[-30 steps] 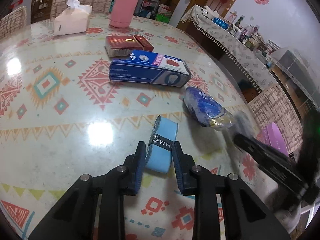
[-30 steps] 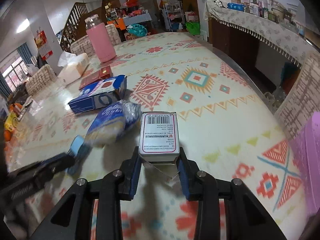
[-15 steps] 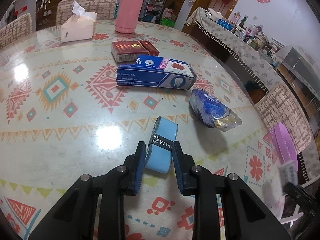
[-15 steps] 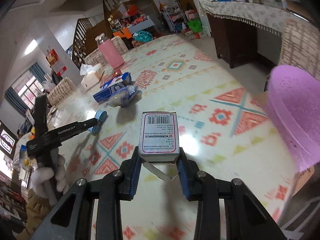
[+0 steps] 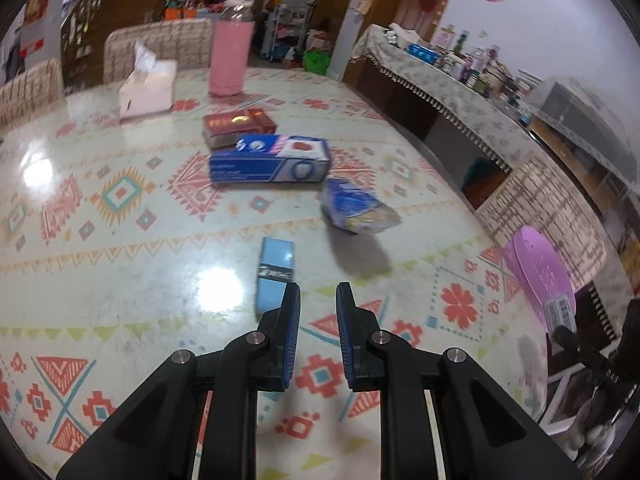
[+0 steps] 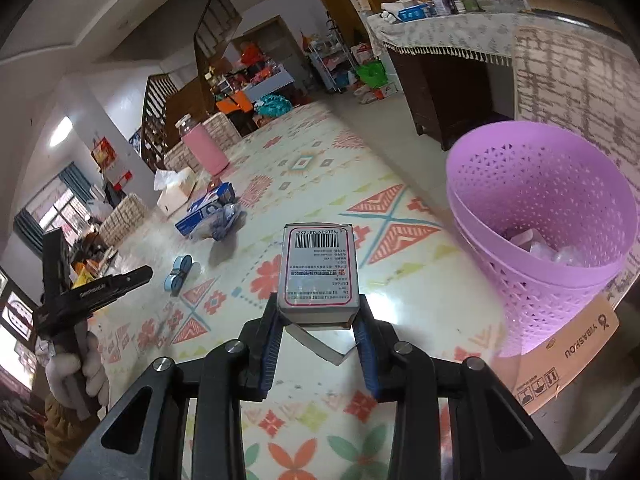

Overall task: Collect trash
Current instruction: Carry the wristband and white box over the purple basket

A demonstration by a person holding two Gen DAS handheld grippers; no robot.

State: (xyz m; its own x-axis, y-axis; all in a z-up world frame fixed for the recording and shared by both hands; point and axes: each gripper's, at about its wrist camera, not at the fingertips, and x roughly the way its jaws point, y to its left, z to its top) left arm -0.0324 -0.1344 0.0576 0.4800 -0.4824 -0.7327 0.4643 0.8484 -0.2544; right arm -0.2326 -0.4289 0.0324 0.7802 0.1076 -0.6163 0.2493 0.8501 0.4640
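Left wrist view
Left tongs (image 5: 318, 300): jaws together with nothing between them, lifted clear of the desk (image 5: 120, 288).
Blue roll (image 5: 275, 273): lies flat on the desk just beside the left jaw tip, not gripped.
Other trash: blue carton (image 5: 270, 163), red box (image 5: 238, 127) and crumpled blue wrapper (image 5: 357, 213) sit toward the desk's middle and right edge.
Risk: the roll looks to have missed the grip; closing again off-centre could push it sideways.

Right wrist view
Right tongs (image 6: 318, 322): clamped on the small barcoded box (image 6: 319, 274), held above the desk's right edge.
Purple basket (image 6: 540, 216): stands past that edge, trash already inside.
Risk: the box's open bottom flap hangs between the jaws; released short of the rim, the box could land on the desk or floor.
Risk: the grip is low on the box, so a quick swing may tip it out.
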